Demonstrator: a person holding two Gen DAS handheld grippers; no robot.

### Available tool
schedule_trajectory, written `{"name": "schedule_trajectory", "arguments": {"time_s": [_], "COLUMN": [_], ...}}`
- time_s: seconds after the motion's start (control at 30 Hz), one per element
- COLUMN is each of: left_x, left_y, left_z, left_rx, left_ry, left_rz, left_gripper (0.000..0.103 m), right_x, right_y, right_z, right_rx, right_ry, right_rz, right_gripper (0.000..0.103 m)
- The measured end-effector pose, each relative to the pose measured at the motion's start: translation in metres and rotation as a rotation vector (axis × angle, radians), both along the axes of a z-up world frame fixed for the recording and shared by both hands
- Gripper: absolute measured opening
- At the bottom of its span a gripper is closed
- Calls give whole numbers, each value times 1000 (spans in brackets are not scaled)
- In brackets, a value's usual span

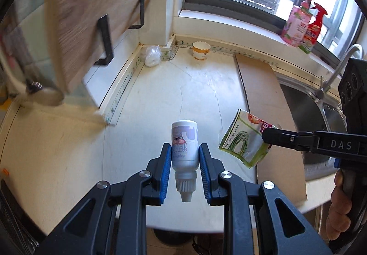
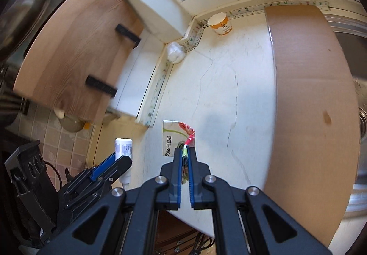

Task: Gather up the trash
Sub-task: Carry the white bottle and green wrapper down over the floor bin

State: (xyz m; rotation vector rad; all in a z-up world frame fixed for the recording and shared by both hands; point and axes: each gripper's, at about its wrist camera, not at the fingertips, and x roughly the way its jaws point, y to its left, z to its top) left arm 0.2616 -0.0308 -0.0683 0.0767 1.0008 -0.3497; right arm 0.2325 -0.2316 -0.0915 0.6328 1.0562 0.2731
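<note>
While we hold both grippers above the white counter [image 1: 75, 163], each one carries a piece of trash clear of the surface. Our left gripper [image 1: 185, 156] is clamped on a small white bottle [image 1: 184, 142], its blue pads [image 1: 166, 172] pressing the bottle's sides and its ribbed cap pointing back toward the camera. Our right gripper [image 2: 184, 152] is closed tight on a corner of a green and white food packet [image 2: 170, 138], which hangs crumpled from the fingertips. Farther back, a paper cup [image 1: 201, 50] with an orange band stands near the wall, and a crumpled white plastic bag [image 1: 152, 55] lies in the corner. A cardboard sheet [image 2: 307, 94] lies flat beside the sink [image 1: 305, 108], and two pink and red bottles [image 1: 302, 26] stand on the windowsill.
</note>
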Motion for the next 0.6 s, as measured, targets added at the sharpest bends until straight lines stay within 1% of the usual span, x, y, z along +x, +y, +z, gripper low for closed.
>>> {"name": "schedule_trajectory", "arguments": {"time_s": [0.1, 0.27, 0.37, 0.5, 0.6], "left_x": [-39, -100, -129, -161, -179], "left_y": [20, 47, 59, 68, 69], "left_z": [-1, -15, -32, -63, -90], "left_rx": [-16, -21, -26, -18, 11], "left_ry": [3, 16, 49, 124, 171], "left_rz": [-9, -40, -51, -60, -66], "left_gripper": [22, 22, 22, 22, 22], "right_x": [-40, -111, -147, -184, -205], "right_y": [24, 60, 78, 94, 102], "right_z": [2, -10, -27, -53, -76], "right_rx": [-21, -43, -63, -100, -134], "right_ry": [-7, 11, 53, 124, 174], "right_rz": [-6, -6, 4, 18, 19], "right_gripper": [5, 5, 5, 5, 5]}}
